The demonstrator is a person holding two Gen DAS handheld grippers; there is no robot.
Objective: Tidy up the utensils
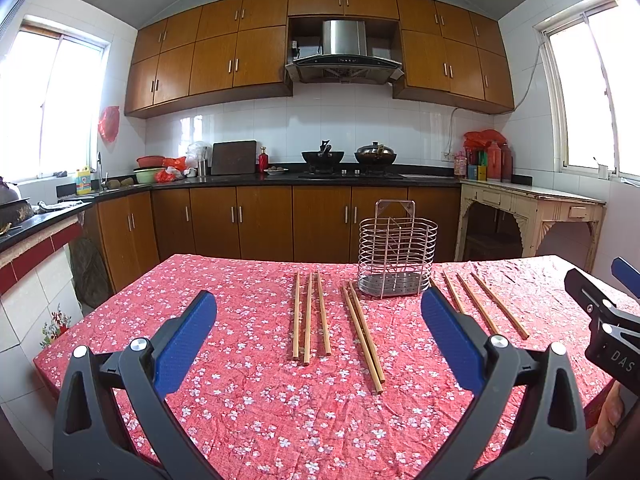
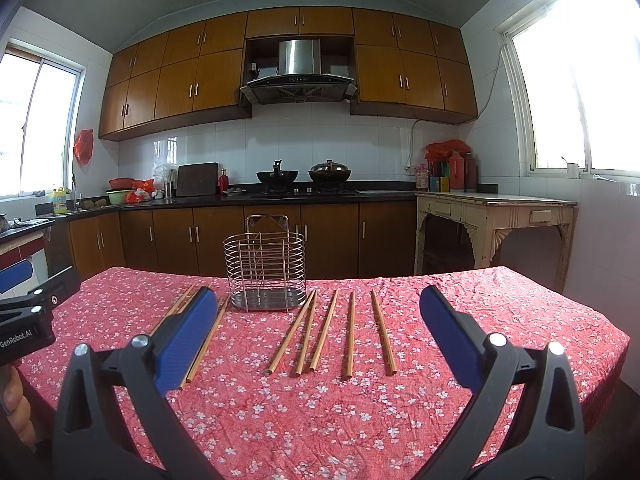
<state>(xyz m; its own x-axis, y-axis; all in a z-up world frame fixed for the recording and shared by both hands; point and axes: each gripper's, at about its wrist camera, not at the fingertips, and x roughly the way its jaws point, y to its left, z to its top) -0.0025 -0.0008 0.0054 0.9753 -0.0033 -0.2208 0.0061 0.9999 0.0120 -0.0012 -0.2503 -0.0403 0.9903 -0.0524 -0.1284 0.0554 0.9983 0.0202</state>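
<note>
A wire utensil holder stands empty and upright at the far middle of the table. Wooden chopsticks lie flat around it on the red floral cloth. In the left wrist view, three chopsticks lie left of the holder, a pair in front and three to the right. In the right wrist view, several chopsticks lie right of the holder and others are partly hidden behind a finger. My left gripper and right gripper hover open above the near table, holding nothing.
The table's far edge runs just behind the holder, with brown kitchen cabinets and a stove with two woks beyond. A cream side table stands at the right wall. A person's hand grips the left tool's handle.
</note>
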